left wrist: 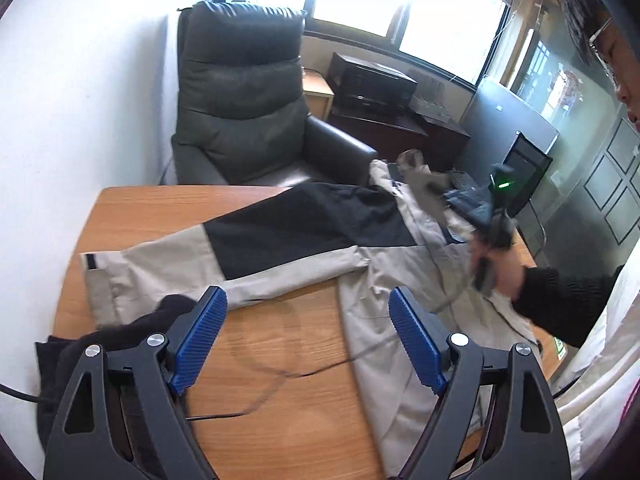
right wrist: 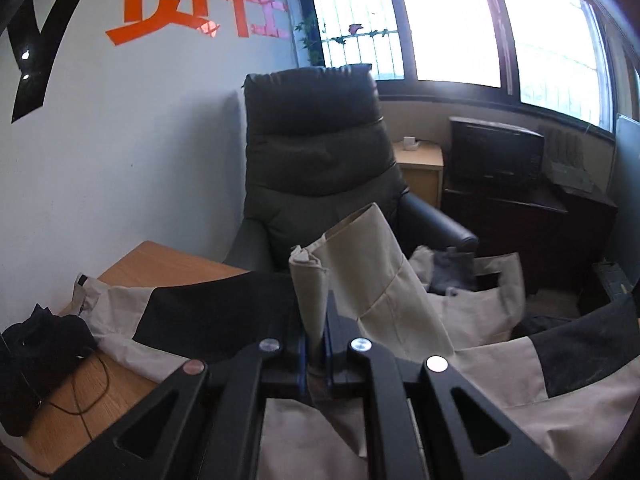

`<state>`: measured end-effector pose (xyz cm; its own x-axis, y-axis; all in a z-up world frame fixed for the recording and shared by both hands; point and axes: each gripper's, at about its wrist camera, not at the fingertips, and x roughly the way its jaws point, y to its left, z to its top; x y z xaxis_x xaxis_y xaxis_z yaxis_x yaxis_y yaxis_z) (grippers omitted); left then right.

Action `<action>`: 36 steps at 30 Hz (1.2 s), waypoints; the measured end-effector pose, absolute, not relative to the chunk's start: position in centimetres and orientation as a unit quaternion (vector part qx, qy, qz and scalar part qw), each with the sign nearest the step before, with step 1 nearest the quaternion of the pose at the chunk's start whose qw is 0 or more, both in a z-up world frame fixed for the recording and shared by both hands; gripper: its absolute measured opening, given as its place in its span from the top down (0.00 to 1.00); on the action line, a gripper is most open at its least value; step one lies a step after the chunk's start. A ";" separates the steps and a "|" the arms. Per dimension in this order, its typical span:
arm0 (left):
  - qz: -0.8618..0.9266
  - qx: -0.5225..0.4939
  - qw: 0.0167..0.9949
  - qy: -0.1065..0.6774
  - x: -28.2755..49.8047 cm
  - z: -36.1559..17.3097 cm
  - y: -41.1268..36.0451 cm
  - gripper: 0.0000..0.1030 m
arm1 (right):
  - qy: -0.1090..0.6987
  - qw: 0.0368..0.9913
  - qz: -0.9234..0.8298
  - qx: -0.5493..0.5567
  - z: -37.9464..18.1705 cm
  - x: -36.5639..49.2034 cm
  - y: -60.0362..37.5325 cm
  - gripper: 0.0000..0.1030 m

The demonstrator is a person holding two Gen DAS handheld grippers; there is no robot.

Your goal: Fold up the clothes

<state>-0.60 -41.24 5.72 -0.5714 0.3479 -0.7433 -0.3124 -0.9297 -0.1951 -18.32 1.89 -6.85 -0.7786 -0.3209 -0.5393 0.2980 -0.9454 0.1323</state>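
Left wrist view: a black garment [left wrist: 72, 344] lies at the table's [left wrist: 160, 208] near left, my left gripper [left wrist: 308, 312] gapes empty, and the beige-and-black jacket [left wrist: 280, 240] sprawls across to my right gripper [right wrist: 318, 320], clenched on its beige fold.

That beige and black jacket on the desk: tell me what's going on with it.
A person is folding the jacket on the wooden desk with two handheld grippers. The right gripper is shut on a fold of its beige fabric, lifted off the desk. The left gripper hangs open and empty above the near desk edge. One sleeve lies stretched flat.
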 end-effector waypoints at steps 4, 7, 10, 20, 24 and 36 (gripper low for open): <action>0.885 -0.423 0.194 -0.013 -0.1 5.5 -41.7 0.18 | 0.020 0.191 -0.929 0.316 -10.3 -19.6 -4.5 0.93; 0.884 -0.417 0.209 -0.022 -0.4 4.9 -41.2 0.18 | 0.042 0.209 -0.912 0.350 -12.7 -19.9 -7.5 0.90; 0.882 -0.411 0.227 -0.034 -1.2 4.8 -40.4 0.18 | 0.062 0.215 -0.904 0.364 -13.8 -18.7 -7.8 0.81; 0.847 -0.360 0.390 -0.019 -9.5 4.5 -28.1 0.14 | 0.234 0.082 -0.921 0.301 -11.8 -5.3 11.6 0.31; 0.812 -0.350 0.466 -0.015 -14.6 2.3 -19.4 0.10 | 0.331 -0.035 -0.867 0.370 -15.1 -3.7 22.3 0.42; 0.723 -0.436 0.536 0.013 -23.6 -11.8 6.5 0.10 | 0.340 -0.101 -0.861 0.363 -19.5 -6.7 27.5 0.87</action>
<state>-23.57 6.47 -11.82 -0.0458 0.7632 -0.6446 -0.7867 -0.4252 -0.4475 -6.67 27.49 -19.48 -0.7154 0.4215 -0.5573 0.0732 -0.7480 -0.6597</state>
